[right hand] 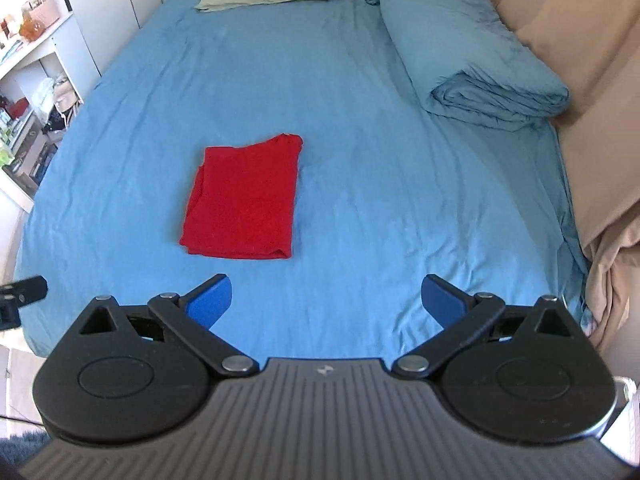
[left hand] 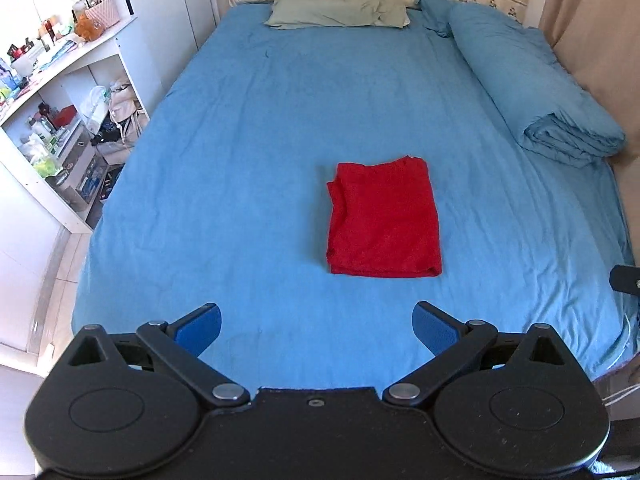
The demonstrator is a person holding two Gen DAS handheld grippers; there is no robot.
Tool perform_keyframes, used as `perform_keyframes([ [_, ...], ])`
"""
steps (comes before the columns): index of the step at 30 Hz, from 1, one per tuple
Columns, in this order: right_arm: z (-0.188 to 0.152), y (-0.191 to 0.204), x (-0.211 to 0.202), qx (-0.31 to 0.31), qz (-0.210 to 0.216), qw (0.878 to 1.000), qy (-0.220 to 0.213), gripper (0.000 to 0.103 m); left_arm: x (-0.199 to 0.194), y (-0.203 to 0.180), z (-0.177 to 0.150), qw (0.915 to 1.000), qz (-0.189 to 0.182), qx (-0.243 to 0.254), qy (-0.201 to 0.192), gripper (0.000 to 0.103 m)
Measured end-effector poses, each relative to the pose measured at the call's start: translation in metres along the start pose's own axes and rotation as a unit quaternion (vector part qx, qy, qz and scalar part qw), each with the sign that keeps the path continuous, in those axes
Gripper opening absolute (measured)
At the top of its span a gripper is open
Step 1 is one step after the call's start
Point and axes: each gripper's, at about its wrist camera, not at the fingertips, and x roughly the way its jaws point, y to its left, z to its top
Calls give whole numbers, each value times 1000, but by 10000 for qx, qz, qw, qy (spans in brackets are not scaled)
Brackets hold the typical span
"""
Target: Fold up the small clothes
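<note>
A red garment [left hand: 384, 218] lies folded into a neat rectangle on the blue bed sheet [left hand: 240, 168]; it also shows in the right wrist view [right hand: 244, 200]. My left gripper [left hand: 317, 326] is open and empty, held above the near edge of the bed, well short of the garment. My right gripper [right hand: 327, 300] is open and empty too, above the near edge, with the garment ahead and to its left. Each gripper's edge shows in the other's view, the right gripper [left hand: 626, 278] and the left gripper [right hand: 22, 294].
A folded blue duvet [left hand: 532, 84] lies along the bed's right side, also in the right wrist view [right hand: 472, 56]. A green pillow [left hand: 340, 12] sits at the head. White shelves [left hand: 60, 100] with clutter stand left. A beige curtain [right hand: 580, 100] hangs right.
</note>
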Motion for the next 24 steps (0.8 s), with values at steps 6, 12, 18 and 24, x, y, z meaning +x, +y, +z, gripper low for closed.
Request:
perform_keyframes([
  [6, -11, 10, -13, -10, 28, 9998, 173, 103, -16, 1, 0, 9998, 111, 75, -116, 103],
  [12, -18, 15, -15, 49, 48, 9997, 237, 103, -25, 5, -4, 9996, 132, 123, -233, 103],
  [18, -21, 21, -18, 55, 14, 9998, 178, 103, -30, 1, -8, 9991, 187, 202, -310, 103],
  [24, -24, 22, -21, 57, -14, 9999, 125, 103, -31, 1, -8, 9990, 209, 199, -351, 103],
])
